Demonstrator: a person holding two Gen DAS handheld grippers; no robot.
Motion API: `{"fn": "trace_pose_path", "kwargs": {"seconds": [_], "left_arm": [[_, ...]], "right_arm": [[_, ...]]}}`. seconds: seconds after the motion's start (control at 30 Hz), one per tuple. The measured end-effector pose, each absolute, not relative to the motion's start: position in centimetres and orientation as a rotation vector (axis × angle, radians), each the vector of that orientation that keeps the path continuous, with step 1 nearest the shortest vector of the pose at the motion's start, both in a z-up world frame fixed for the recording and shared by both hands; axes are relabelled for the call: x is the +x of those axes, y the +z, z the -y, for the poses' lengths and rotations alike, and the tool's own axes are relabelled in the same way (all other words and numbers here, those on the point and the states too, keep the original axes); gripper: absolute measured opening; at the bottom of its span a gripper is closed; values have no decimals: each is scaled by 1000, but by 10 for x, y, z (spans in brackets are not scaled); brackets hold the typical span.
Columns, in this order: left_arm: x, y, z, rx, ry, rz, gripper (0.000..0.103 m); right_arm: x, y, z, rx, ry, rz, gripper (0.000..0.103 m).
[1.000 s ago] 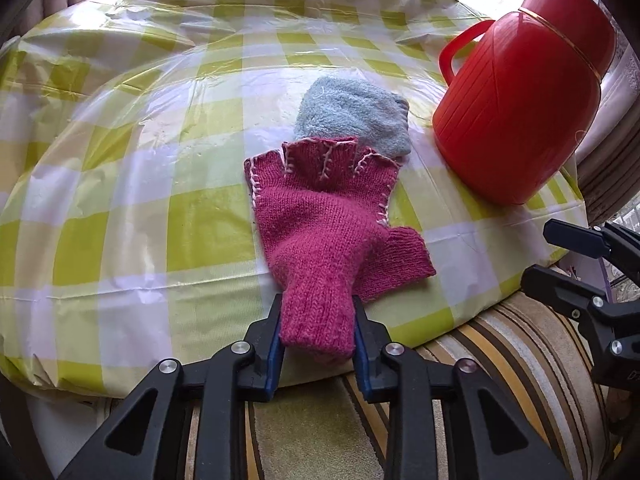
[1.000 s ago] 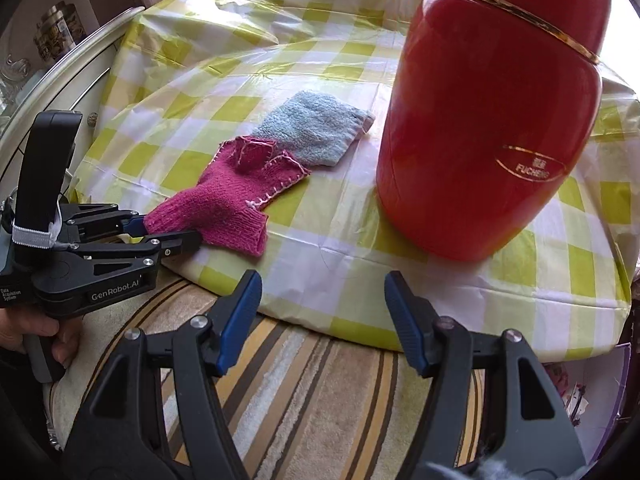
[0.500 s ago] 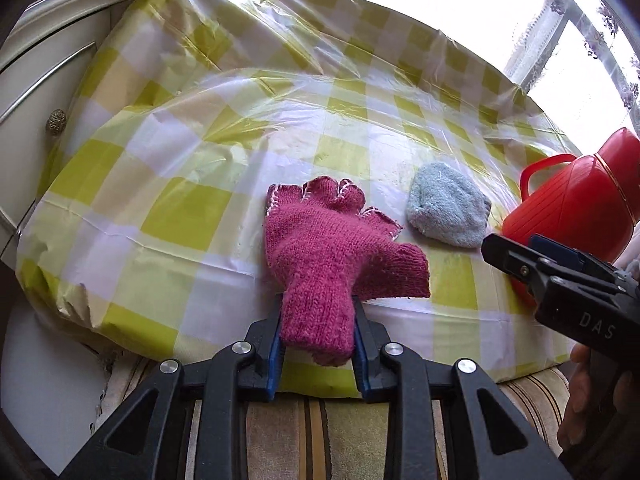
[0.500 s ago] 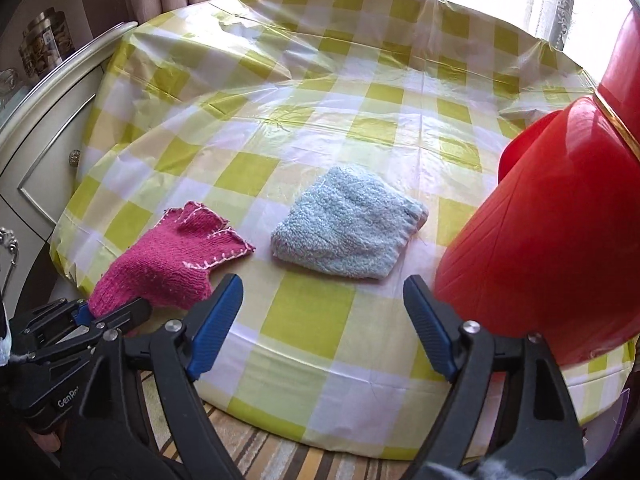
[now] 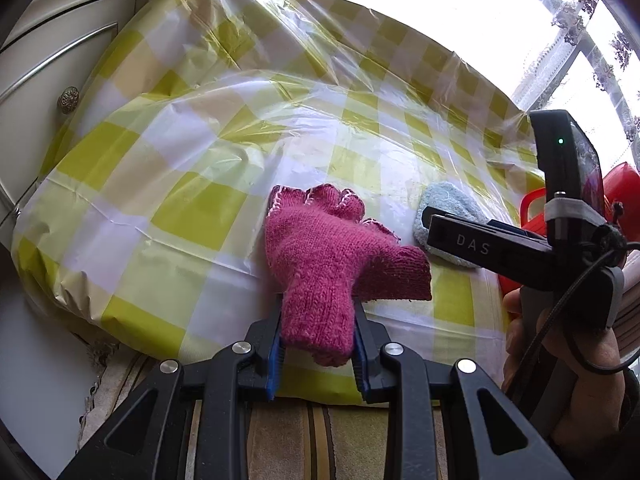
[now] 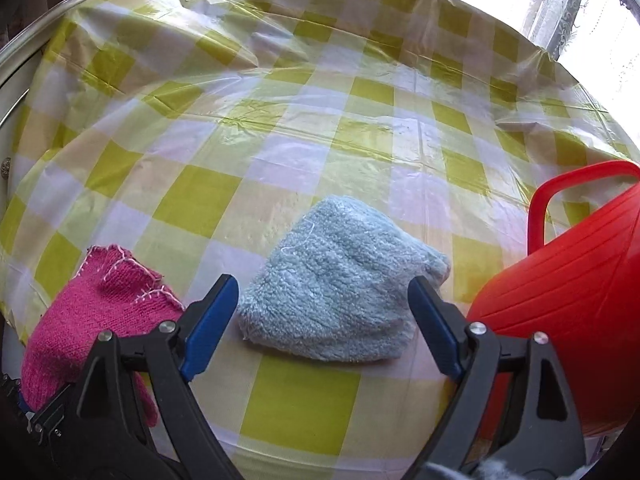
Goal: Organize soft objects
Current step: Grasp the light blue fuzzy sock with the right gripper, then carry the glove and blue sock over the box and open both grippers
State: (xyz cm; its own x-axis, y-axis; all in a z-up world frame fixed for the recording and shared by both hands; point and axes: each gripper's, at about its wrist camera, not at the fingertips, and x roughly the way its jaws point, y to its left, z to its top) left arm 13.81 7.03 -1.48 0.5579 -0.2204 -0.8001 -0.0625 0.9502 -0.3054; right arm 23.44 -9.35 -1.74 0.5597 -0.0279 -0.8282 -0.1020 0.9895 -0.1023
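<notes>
Two grippers: left gripper (image 5: 318, 354) clamps pink glove (image 5: 336, 260); right gripper (image 6: 322, 322) opening.

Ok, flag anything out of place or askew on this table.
Nothing is spilled or damaged. The pink glove hangs over the table edge, its cuff pinched in the left tool. The blue cloth lies loosely bunched.

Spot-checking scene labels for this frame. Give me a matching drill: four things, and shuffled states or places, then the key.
Things:
1. pink knitted glove
2. light blue fluffy cloth
3. red jug
4. left tool

States or places:
A. lies loose between the opening jaws of the right tool
B. stands at the right edge of the table
C. shut on a cuff
D. held by its cuff, fingers resting on the checked tablecloth

Pairs: 1-D, 2-A, 3-B, 4-C
</notes>
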Motion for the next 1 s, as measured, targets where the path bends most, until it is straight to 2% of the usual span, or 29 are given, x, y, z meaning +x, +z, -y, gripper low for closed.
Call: {"fn": "trace_pose_path", "kwargs": {"seconds": [0.1,0.17,0.2,0.23,0.27,0.3,0.33,0.57,1.0], "left_arm": [[137,-16,-72,-327,-92,-974,29],[137,-16,-74,-338,-88,-970,29],[137,-16,-75,-343,-87,-969,29],[137,-16,-76,-347,-84,-965,29],[136,-15,-76,-349,-81,-960,29],[136,-14,-77,-351,-79,-954,29],[135,-14,-77,-351,-77,-950,29],[128,-3,-77,-340,-67,-903,29],[130,5,-65,-342,-92,-910,29]], "right_arm": [[240,-29,97,-94,56,-1013,88],[238,-32,97,-91,59,-1007,82],[236,-31,96,-95,63,-994,71],[234,-29,96,-96,66,-984,50],[233,-27,96,-100,67,-977,38],[232,-25,98,-87,79,-974,30],[232,-24,99,-69,98,-977,28],[199,-11,103,-48,173,-948,24],[132,-17,162,11,187,-1120,24]]}}
